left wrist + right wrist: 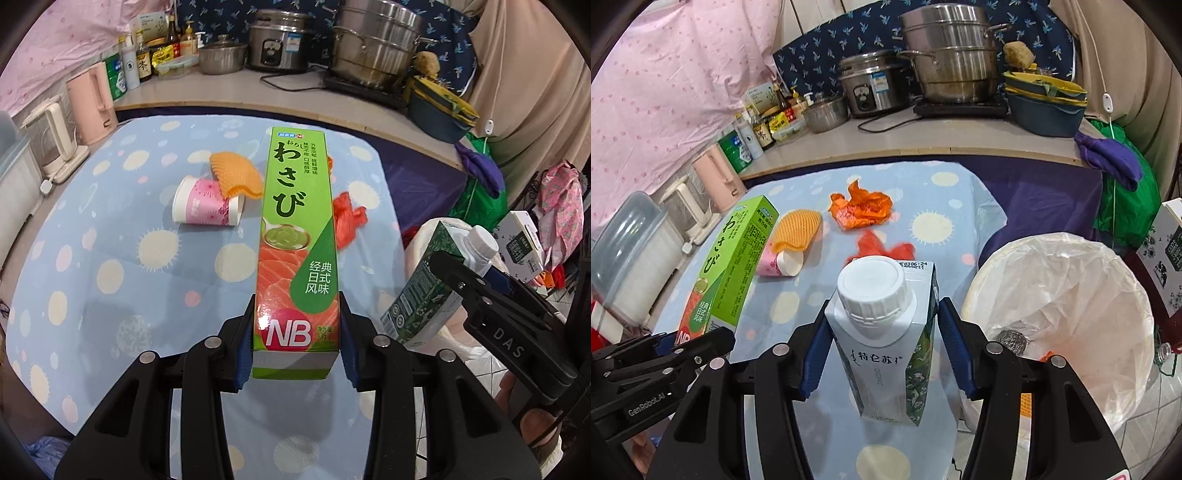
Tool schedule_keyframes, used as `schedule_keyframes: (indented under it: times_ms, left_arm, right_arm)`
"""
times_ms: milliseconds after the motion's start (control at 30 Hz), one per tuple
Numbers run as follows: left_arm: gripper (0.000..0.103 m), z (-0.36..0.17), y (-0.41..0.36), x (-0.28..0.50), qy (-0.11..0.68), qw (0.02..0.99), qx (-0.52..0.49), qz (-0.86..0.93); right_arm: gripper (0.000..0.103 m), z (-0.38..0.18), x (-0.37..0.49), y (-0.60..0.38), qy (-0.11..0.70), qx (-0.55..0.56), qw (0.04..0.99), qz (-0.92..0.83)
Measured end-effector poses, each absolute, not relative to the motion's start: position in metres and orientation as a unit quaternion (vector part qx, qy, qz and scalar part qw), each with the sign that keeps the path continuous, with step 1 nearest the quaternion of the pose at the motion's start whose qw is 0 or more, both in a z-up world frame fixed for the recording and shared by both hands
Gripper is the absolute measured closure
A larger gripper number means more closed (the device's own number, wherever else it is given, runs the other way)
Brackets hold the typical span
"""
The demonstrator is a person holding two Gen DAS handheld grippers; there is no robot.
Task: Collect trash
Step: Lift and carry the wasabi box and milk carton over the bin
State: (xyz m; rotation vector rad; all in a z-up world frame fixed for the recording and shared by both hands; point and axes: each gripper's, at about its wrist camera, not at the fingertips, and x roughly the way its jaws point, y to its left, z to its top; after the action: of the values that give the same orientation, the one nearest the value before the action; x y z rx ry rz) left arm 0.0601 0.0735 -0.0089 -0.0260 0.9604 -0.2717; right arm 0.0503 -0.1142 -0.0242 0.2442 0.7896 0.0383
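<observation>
The left gripper (297, 347) is clenched on the long green wasabi box (297, 240); the right gripper (882, 350) grasps the white-capped milk carton (886, 339). Both are lifted above the table. Carry them toward four o'clock, over the white plastic-lined bin (1067, 295), then release low inside.

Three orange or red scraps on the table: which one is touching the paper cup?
The ribbed orange foam net. It drapes over the tipped cup; the crumpled orange wrapper and red bag lie apart from it.
</observation>
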Motion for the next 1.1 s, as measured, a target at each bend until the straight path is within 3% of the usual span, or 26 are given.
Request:
schedule_keyframes:
  times_ms: [600, 1100]
  left_arm:
    - [0.066, 0.036, 0.019, 0.041, 0.41, 0.89, 0.019, -0.2]
    - [0.066, 0.031, -0.069, 0.036, 0.404, 0.874, 0.071, -0.26]
  right_arm:
    - [0.049, 0.034, 0.008, -0.185, 0.296, 0.151, 0.942, -0.052]
    - [0.049, 0.033, -0.023, -0.257, 0.276, 0.173, 0.935, -0.138]
